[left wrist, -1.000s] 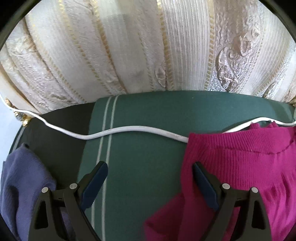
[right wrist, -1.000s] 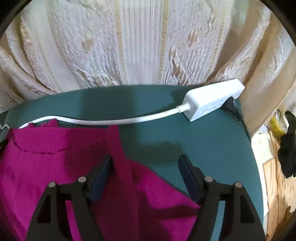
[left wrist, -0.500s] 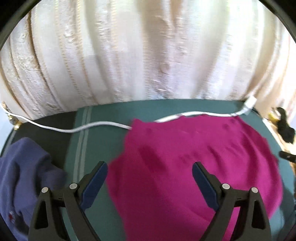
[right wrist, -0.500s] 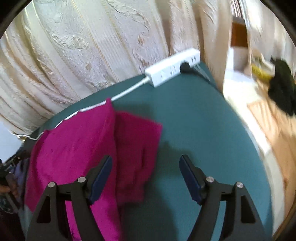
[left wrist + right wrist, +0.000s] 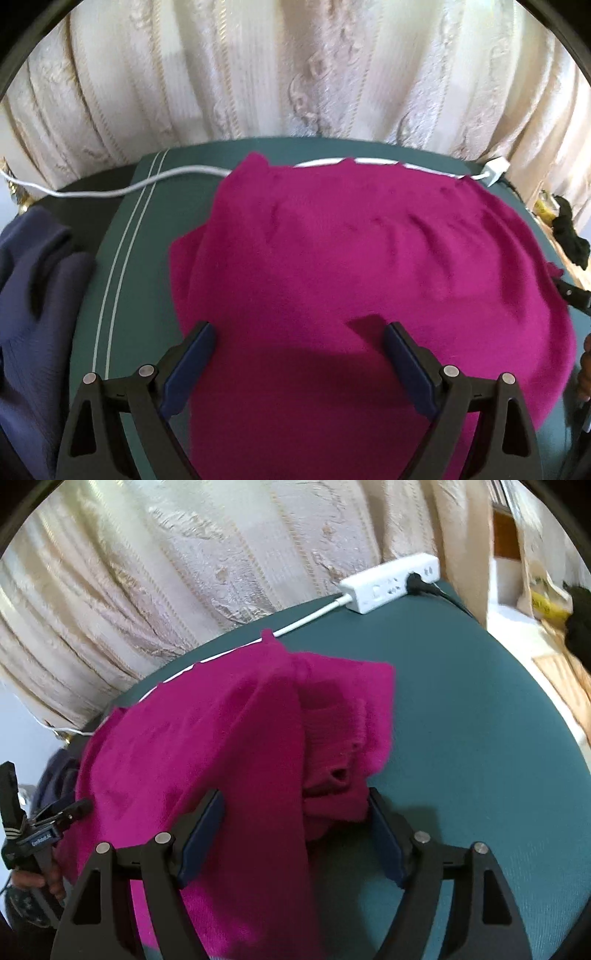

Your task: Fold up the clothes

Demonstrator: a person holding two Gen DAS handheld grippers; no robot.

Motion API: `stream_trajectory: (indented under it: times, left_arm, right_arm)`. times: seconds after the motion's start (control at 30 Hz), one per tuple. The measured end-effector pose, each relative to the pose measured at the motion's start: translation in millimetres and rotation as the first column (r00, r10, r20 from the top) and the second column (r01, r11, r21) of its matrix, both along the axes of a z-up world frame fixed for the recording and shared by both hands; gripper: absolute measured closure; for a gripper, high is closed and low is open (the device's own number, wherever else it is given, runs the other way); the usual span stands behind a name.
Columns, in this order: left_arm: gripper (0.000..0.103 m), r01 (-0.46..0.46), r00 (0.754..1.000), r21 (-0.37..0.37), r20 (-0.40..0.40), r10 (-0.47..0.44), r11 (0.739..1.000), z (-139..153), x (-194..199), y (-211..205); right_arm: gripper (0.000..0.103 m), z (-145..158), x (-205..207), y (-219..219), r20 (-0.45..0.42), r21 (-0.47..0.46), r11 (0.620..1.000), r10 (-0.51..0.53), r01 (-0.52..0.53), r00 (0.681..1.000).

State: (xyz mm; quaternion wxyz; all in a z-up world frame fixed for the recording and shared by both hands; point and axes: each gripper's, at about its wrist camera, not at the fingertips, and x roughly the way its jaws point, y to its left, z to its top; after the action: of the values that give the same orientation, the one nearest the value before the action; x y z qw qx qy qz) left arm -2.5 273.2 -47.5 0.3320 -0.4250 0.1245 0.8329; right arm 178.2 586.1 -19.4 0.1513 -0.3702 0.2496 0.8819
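Observation:
A magenta knitted sweater [image 5: 362, 258] lies spread on a green table cover [image 5: 147, 221], its far edge over a white cable. My left gripper [image 5: 298, 363] hangs open above the sweater's near part, nothing between its fingers. In the right wrist view the sweater [image 5: 207, 746] shows a folded-in sleeve [image 5: 343, 723] on its right side. My right gripper [image 5: 293, 834] is open over that sleeve's near end, holding nothing. The left gripper's body [image 5: 33, 834] and a hand appear at that view's left edge.
A dark blue garment [image 5: 33, 295] lies bunched at the table's left. A white cable [image 5: 110, 188] runs along the back to a white power strip [image 5: 391, 581]. Cream patterned curtains [image 5: 295, 74] hang behind. A black item [image 5: 569, 236] lies off the table's right.
Both grippers have pulled back and risen from the sweater's far corners toward its near side. The right one has also turned to the right. The sweater lies as before.

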Motion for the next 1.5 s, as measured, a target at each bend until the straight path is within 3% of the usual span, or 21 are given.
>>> stream_trajectory:
  times: [0.07, 0.13, 0.2, 0.3, 0.43, 0.5, 0.6, 0.63, 0.7, 0.87, 1.2, 1.5]
  left_arm:
    - [0.009, 0.003, 1.000, -0.012, -0.011, -0.003, 1.000, -1.6, -0.3, 1.2]
    - [0.009, 0.007, 1.000, -0.024, -0.020, -0.008, 1.000, -1.6, 0.1, 3.5]
    - [0.009, 0.008, 1.000, -0.027, -0.023, -0.009, 1.000, 0.1, 0.0, 5.2]
    - [0.009, 0.019, 1.000, 0.005, -0.022, -0.019, 1.000, 8.3, 2.2, 5.0]
    - [0.009, 0.071, 0.997, 0.035, -0.035, -0.069, 0.997, 17.1, 10.4, 13.2]
    - [0.009, 0.093, 0.995, 0.019, -0.034, -0.093, 0.995, 13.1, 12.6, 20.7]
    - [0.008, 0.099, 0.995, -0.025, -0.018, -0.100, 0.995, -1.8, 9.5, 26.9]
    - [0.006, 0.102, 0.994, -0.023, -0.024, -0.103, 0.995, -2.4, 9.5, 26.8]
    - [0.006, 0.107, 0.994, -0.020, -0.033, -0.108, 0.994, -3.4, 9.4, 26.5]
    - [0.006, 0.097, 0.995, 0.017, -0.002, -0.097, 0.995, 3.5, 4.8, 15.8]
    - [0.006, -0.054, 0.999, 0.138, 0.014, 0.053, 0.989, 31.5, -15.4, -55.7]
    - [0.006, -0.256, 0.966, 0.264, 0.098, 0.238, 0.930, 33.3, -47.7, -132.7]
  right_arm:
    - [0.027, -0.5, -1.4, -2.4, 0.002, 0.018, 1.000, 0.005, -0.005, 1.000]
    - [0.038, -0.8, -1.2, -4.1, 0.004, 0.036, 0.999, 0.011, -0.011, 1.000]
    - [0.057, -2.5, -1.9, -2.5, -0.004, 0.020, 1.000, 0.014, -0.014, 1.000]
    - [0.066, -3.0, -0.5, 0.6, -0.019, -0.003, 1.000, 0.011, -0.011, 1.000]
    - [0.068, -2.7, -1.6, 3.1, -0.041, -0.031, 0.999, 0.006, -0.008, 0.999]
    - [0.060, -5.0, -2.7, 7.4, -0.056, -0.069, 0.998, -0.005, 0.002, 0.998]
    - [0.059, -6.9, -5.1, 10.1, -0.063, -0.089, 0.996, -0.017, 0.012, 0.998]
    - [0.061, -6.7, -6.0, 9.3, -0.061, -0.081, 0.997, -0.018, 0.013, 0.998]
    - [0.074, -4.9, -7.1, 6.4, -0.054, -0.056, 0.998, -0.019, 0.016, 0.998]
    - [0.078, 20.8, -5.9, -1.2, -0.119, -0.044, 0.999, -0.029, 0.024, 0.992]
    - [0.080, 84.1, -37.6, -51.1, -0.219, -0.019, 0.998, 0.055, -0.061, 0.974]
    - [0.080, 107.0, -87.6, -126.2, -0.243, 0.003, 0.981, 0.189, -0.194, 0.951]
